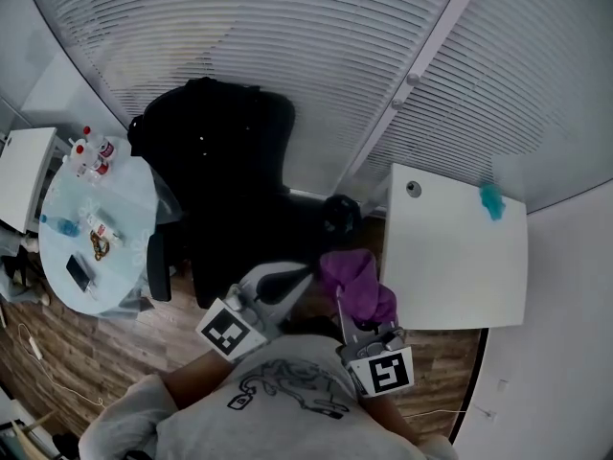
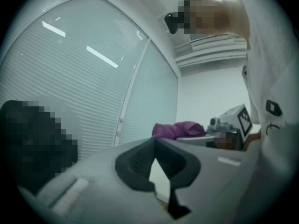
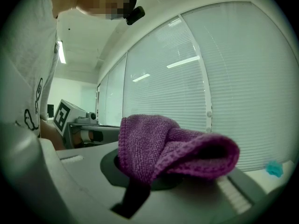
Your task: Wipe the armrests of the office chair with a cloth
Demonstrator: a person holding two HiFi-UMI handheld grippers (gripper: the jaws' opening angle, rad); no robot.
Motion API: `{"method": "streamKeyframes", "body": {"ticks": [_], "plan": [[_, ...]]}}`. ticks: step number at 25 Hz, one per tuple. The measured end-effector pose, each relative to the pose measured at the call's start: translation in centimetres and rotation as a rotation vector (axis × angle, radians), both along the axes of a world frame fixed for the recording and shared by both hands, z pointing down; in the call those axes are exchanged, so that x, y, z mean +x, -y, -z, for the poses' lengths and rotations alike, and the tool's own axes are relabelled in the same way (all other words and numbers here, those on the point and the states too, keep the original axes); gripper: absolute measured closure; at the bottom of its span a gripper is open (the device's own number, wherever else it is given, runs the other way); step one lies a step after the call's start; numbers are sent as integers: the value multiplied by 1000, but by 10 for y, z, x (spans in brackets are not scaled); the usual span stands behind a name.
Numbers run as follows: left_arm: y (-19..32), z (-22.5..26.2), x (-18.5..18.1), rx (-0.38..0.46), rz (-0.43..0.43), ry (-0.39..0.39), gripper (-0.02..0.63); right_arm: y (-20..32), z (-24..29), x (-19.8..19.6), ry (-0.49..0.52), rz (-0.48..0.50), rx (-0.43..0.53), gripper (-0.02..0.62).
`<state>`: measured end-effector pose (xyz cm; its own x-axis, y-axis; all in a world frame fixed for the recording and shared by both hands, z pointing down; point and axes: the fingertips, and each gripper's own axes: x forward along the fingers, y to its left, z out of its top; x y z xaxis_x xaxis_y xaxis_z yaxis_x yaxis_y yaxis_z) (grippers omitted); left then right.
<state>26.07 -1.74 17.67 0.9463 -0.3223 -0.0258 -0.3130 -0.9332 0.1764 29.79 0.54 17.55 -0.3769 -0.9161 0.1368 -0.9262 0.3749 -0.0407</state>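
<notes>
The right tool is clamping the crumpled purple microfibre cloth before the black office chair, ready for wiping; the left tool is waiting closed, empty.

Purple cloth, black chair.
White desk, teal scrap, pale blue table, brown wood-grain floor, white slatted blinds, grey shirt with black print.

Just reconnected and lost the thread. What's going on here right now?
A person stands facing a black office chair with a gripper in each hand. The right gripper is shut on a purple cloth, which is bunched over its jaws. The left gripper is shut with nothing in it. Neither gripper touches the visible armrest, so the wiping does not look under way at this moment.
</notes>
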Motion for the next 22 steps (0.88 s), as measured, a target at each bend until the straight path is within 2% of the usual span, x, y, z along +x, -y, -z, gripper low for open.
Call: {"method": "streamKeyframes", "body": {"ticks": [13, 22], "plan": [[20, -3, 20, -5, 20, 13, 604, 23, -4, 20, 1, 22, -1, 565], [25, -27, 20, -36, 21, 66, 604, 27, -23, 23, -4, 28, -49, 565]]}}
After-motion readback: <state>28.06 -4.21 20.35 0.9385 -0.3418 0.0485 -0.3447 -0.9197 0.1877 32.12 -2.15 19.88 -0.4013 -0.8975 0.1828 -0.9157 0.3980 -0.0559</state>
